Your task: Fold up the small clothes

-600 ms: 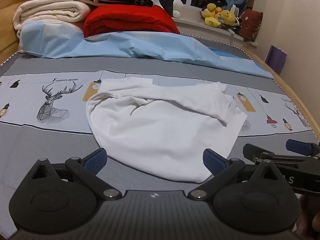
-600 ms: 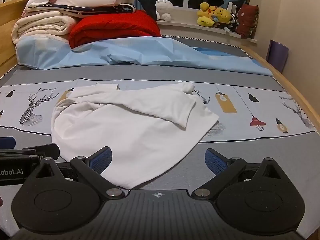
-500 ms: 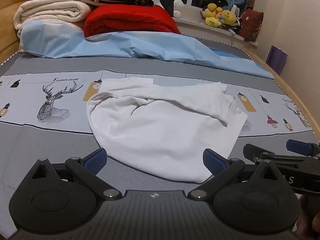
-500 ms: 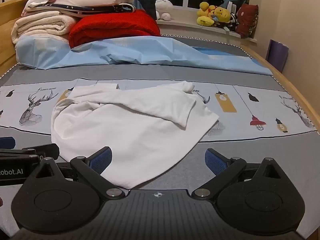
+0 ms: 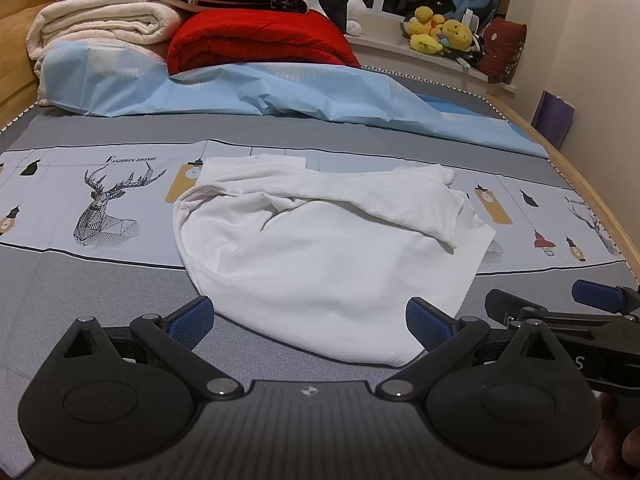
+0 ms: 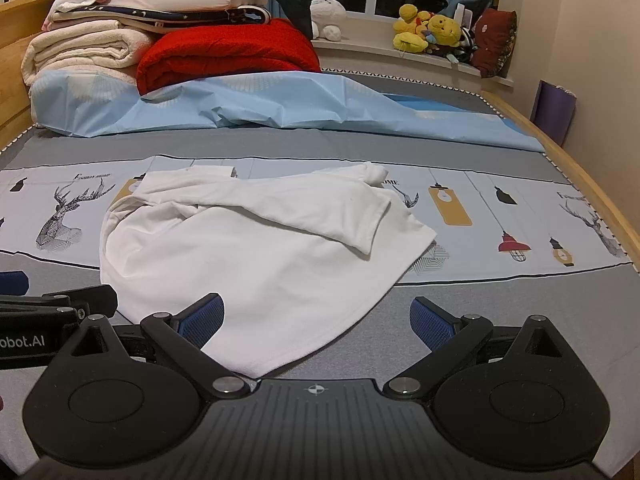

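Observation:
A small white garment (image 5: 332, 256) (image 6: 256, 248) lies crumpled on the grey printed bedsheet (image 5: 80, 280) (image 6: 520, 304), one sleeve folded across its upper part. My left gripper (image 5: 308, 322) hovers just before the garment's near hem, jaws wide open and holding nothing. My right gripper (image 6: 316, 320) is also open and free, with the hem's near corner lying under the gap between its blue pads. Each gripper shows at the other view's edge: the right gripper (image 5: 560, 312) at the left wrist view's right, the left gripper (image 6: 56, 300) at the right wrist view's left.
Folded blankets, a red quilt (image 5: 256, 40) (image 6: 228, 56) and a light blue sheet (image 5: 280, 92) are piled at the bed's far end. Plush toys (image 6: 428, 32) sit on the window ledge. A wooden bed rail (image 6: 600, 200) runs along the right; a purple bag (image 5: 554, 118) stands by the wall.

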`<state>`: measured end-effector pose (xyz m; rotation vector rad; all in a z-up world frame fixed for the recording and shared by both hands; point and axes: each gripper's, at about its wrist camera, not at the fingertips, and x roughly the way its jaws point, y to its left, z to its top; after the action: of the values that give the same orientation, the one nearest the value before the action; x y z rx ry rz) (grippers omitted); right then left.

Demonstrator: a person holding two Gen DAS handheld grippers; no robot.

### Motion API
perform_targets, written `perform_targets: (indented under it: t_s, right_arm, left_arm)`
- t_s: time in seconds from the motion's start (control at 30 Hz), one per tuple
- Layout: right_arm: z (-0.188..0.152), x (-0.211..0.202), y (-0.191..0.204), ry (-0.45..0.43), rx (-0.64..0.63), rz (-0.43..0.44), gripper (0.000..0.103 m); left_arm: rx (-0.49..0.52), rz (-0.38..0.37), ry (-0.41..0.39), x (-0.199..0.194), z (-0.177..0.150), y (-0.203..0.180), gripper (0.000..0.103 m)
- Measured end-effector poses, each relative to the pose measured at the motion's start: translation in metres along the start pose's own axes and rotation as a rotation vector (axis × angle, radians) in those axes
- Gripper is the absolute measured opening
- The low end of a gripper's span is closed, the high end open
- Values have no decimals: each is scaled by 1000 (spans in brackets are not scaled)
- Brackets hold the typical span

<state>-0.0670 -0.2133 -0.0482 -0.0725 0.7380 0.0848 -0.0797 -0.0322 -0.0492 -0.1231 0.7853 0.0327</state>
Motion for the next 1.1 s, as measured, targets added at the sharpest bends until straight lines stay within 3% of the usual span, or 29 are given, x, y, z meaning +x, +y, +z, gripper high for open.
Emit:
perform_targets:
  t_s: [0.63,0.7,0.73,0.8,0.87,0.93,1.1]
  right_arm:
    - [4,2,-8,17,26,14,99]
    - [8,3,-19,-38,68,28,98]
    - [13,4,-25,-53,73,24,95]
    - [25,5,-42,-93,74,22,74]
    - [33,8,-66,-116,111,51,44]
    - [40,15,-88,-116,142,70,29]
    - [46,33,-124,-67,200,57,29]
  left_arm:
    - [-1,18,-8,1,3,1,102]
    - [-26,24,-4,5,6,6,101]
    - [-39,26,4,8,8,9,98]
    - [-51,31,35,19,10,13,86]
    - [-55,23,95,35,13,18,57]
    - [-90,-8,163,54,14,24,46]
    - [-238,-35,365,117,13,45,47]
